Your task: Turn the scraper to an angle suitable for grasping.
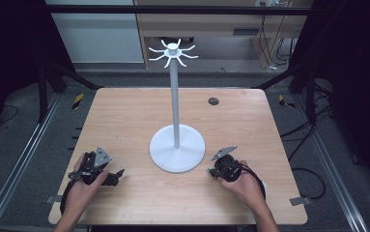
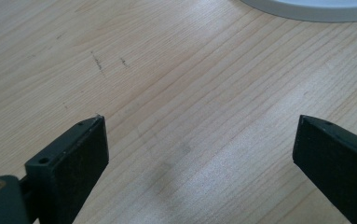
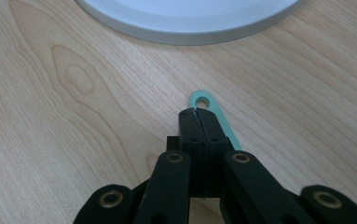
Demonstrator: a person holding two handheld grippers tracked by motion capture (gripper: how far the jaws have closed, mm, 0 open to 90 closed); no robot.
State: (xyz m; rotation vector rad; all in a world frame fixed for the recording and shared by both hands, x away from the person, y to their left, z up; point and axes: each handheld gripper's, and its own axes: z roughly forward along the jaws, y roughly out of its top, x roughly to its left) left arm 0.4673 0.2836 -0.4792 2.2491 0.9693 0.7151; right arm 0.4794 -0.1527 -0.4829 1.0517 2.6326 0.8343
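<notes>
Two hand-held grippers rest on a wooden table on either side of a white hook stand.

High view: the stand [image 1: 177, 146] has a round base near the table's [image 1: 124, 111] front middle, with a thin pole rising to a ring of hooks; the left gripper [image 1: 116, 175] lies on the table left of the base, held by the left hand [image 1: 82, 186], and the right gripper [image 1: 210, 170] lies just right of the base, held by the right hand [image 1: 244, 182].
Left gripper view: the jaws stand wide apart over bare wood, with nothing between them, and the base's rim [image 2: 306, 9] lies ahead.
Right gripper view: the jaws are closed together, and a thin teal handle [image 3: 216, 116] with a hole at its tip juts out past them, pointing toward the base; whether they pinch it I cannot tell.
</notes>
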